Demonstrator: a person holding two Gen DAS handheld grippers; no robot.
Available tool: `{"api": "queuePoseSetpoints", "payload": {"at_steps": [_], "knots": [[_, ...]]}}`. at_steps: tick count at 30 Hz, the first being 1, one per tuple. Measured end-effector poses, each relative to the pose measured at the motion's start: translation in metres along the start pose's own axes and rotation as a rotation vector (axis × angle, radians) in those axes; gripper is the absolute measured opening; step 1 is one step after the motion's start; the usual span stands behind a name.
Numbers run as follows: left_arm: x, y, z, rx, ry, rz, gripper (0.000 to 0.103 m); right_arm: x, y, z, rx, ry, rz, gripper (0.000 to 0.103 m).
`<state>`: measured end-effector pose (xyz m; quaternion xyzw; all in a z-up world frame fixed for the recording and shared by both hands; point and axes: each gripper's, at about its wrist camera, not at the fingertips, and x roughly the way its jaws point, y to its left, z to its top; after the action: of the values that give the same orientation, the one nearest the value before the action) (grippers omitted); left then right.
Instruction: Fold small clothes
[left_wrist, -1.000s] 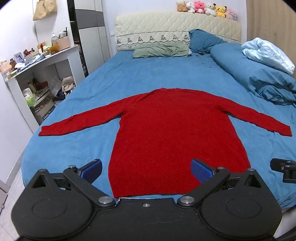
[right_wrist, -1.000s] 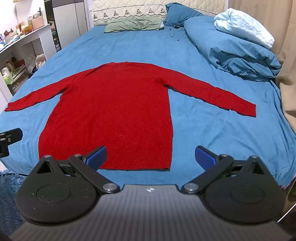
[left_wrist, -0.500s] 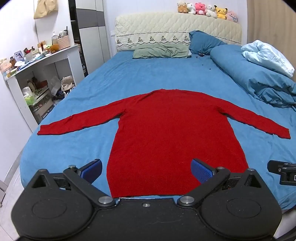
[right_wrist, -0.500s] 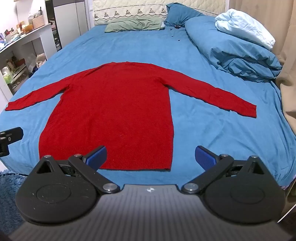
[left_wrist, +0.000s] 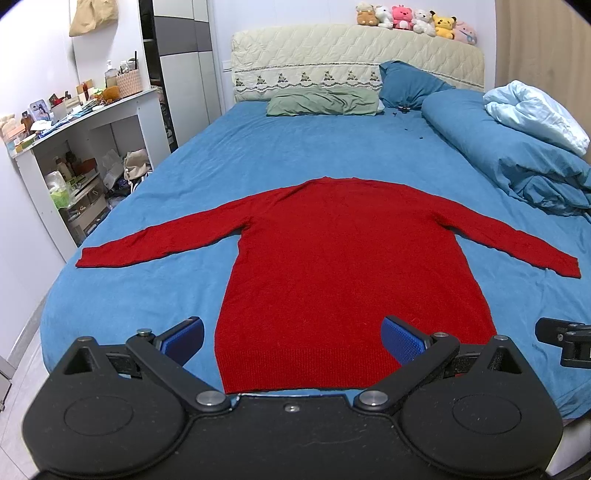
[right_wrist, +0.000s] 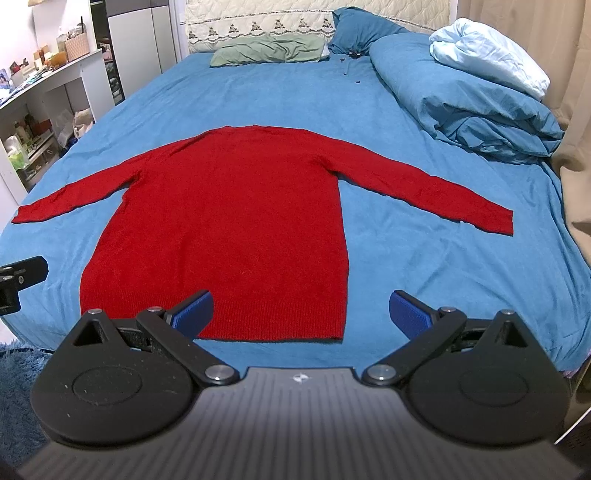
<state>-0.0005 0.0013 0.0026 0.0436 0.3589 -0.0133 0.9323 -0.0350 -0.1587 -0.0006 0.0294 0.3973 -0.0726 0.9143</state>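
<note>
The red sweater (left_wrist: 347, 266) lies spread flat on the blue bed (left_wrist: 306, 147), front down or up I cannot tell, hem toward the foot of the bed and neck toward the headboard, with one sleeve (left_wrist: 162, 243) stretched out to the left and the other sleeve (left_wrist: 517, 243) to the right. Over the last second very little has altered: the garment has kept its shape and place, and the views have only drifted slightly, with the sweater sitting a little higher in the left wrist picture, so both tools seem to be hovering at the foot of the bed rather than closing in. That suggests folding has not begun and the first fold is still to be chosen, probably a sleeve brought in across the body. The left gripper (left_wrist: 291, 336) has its blue pads spread wide above the hem, holding nothing; the right gripper (right_wrist: 299, 312) is likewise spread wide and empty over the hem's right corner. Counted: one sweater with two sleeves, two grippers, one green pillow (left_wrist: 321, 103), one dark blue pillow (left_wrist: 410, 83), one rolled blue duvet (left_wrist: 517, 155) beside a pale blue blanket (left_wrist: 535, 114), and six plush toys (left_wrist: 413, 20) on the headboard.
</note>
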Motion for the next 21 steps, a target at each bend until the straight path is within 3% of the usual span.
{"api": "queuePoseSetpoints", "payload": {"at_steps": [21], "knots": [[0.0008, 0.0029, 0.0015, -0.013, 0.006, -0.006, 0.103, 0.003, 0.002, 0.0004, -0.003, 0.007, 0.001, 0.103]]}}
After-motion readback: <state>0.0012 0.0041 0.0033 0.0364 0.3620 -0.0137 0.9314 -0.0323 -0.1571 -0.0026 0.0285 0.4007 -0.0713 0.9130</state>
